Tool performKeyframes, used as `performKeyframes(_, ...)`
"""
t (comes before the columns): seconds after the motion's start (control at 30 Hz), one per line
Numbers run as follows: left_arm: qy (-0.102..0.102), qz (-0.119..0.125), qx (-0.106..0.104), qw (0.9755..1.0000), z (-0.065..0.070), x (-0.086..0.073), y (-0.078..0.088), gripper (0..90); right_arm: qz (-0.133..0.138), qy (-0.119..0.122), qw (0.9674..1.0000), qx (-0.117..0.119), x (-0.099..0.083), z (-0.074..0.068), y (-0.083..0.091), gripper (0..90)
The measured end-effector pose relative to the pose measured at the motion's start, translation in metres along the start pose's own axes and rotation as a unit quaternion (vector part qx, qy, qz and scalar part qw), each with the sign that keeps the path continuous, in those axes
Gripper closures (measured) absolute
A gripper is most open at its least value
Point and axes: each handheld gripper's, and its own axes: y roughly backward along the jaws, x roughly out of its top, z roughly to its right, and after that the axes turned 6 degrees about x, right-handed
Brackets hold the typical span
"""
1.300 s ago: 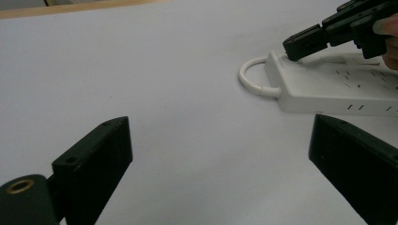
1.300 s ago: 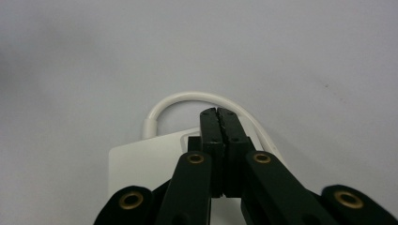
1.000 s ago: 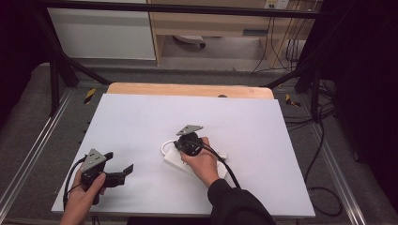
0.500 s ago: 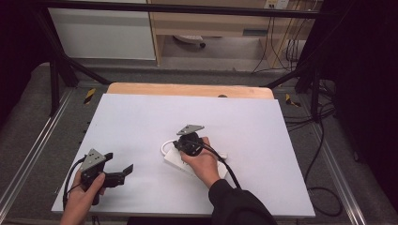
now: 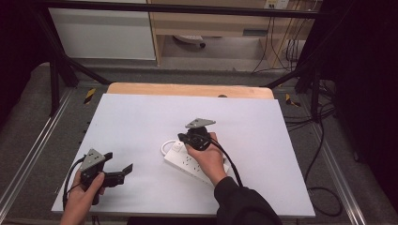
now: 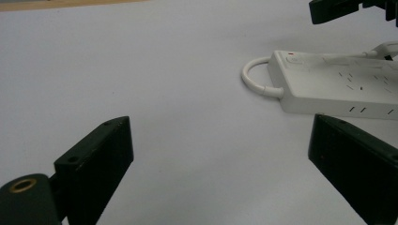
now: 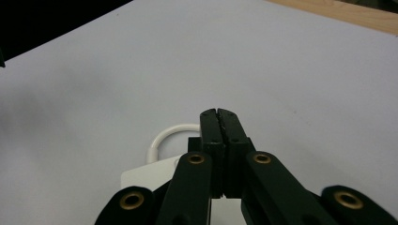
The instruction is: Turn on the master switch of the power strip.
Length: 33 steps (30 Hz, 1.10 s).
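A white power strip (image 5: 185, 161) lies near the middle of the white table, with its white cord looping out at its left end (image 7: 164, 136). My right gripper (image 5: 183, 137) hovers just over that end of the strip (image 7: 145, 178). Its jaws are pressed together with nothing between them (image 7: 219, 115). My left gripper (image 5: 117, 161) rests low at the near left of the table, jaws wide open and empty (image 6: 220, 124). It points toward the strip (image 6: 338, 84), which lies well ahead of it. The right gripper (image 6: 347, 9) shows at the top right of the left gripper view.
The white table top (image 5: 141, 117) has a wooden strip (image 5: 187, 89) along its far edge. Metal frame rails run along both sides, with dark floor and cables beyond on the right. A black cable trails from each gripper.
My right gripper has lifted a little above the end of the power strip, still shut. The left gripper has stayed where it was.
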Motion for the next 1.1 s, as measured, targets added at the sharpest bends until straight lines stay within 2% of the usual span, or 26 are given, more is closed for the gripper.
performKeyframes(0.43, 0.004, 0.008, -0.004, 0.9999, -0.002, -0.001, 0.001, 7.0, 0.025, -0.003, 0.9996, -0.009, 0.008, 0.009, 0.031, 90.0)
performKeyframes(0.77, 0.008, 0.012, -0.002, 0.9999, -0.003, -0.001, 0.002, 7.1, 0.039, -0.009, 0.9987, -0.030, 0.010, 0.028, 0.061, 90.0)
performKeyframes(1.1, 0.016, 0.014, -0.001, 0.9998, -0.005, -0.001, 0.003, 7.1, 0.060, -0.031, 0.9964, -0.051, 0.007, 0.050, 0.086, 89.6)
